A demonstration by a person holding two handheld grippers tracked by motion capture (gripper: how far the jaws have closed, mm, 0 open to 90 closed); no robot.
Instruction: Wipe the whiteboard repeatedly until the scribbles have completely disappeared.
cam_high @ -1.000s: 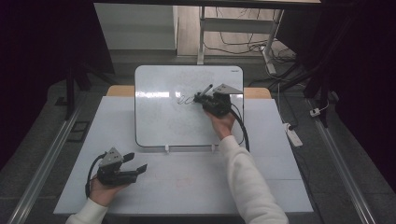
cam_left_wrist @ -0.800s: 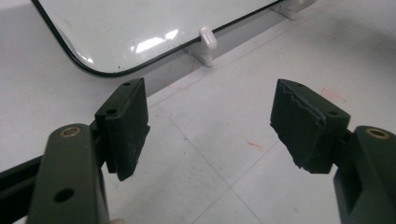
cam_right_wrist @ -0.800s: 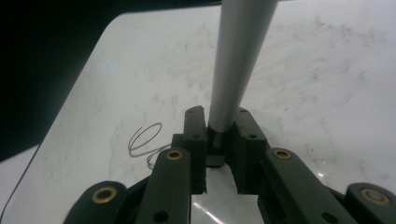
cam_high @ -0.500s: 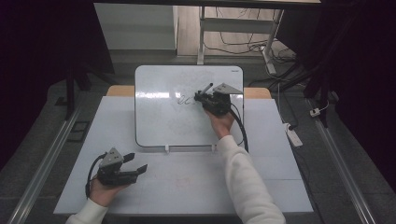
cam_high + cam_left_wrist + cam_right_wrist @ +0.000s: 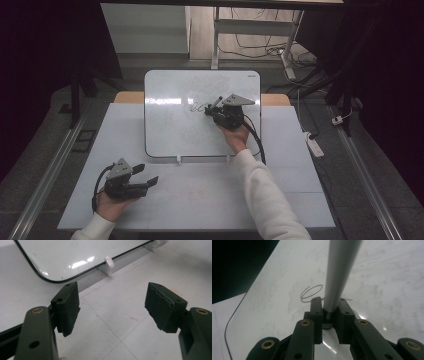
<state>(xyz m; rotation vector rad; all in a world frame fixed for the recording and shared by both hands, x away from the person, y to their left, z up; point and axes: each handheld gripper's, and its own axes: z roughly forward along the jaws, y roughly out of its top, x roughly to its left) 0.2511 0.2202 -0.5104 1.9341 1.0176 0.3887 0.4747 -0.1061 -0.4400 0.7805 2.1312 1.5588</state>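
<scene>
High view: the left gripper [image 5: 146, 175] rests idle while the right gripper [image 5: 214, 111] holds a grey marker pen [image 5: 214, 105] at the whiteboard.

At the near left of the pale grey table [image 5: 300, 200], the person's left hand [image 5: 112, 205] cups the black two-jaw left gripper from below, pointing it right, just above the tabletop; in the left gripper view its jaws stand wide apart with nothing between them. Beyond it lies the white, rounded-corner, black-edged whiteboard [image 5: 170, 130] on white clip feet [image 5: 178, 160]. To the right, a white-sleeved forearm [image 5: 265, 200] reaches forward and the right hand [image 5: 235, 135] aims its gripper leftward over the board. In the right gripper view its jaws are clamped on the slim marker pen, beside a looping black scribble [image 5: 310, 293]. No letters can be made out in the scribble.
</scene>
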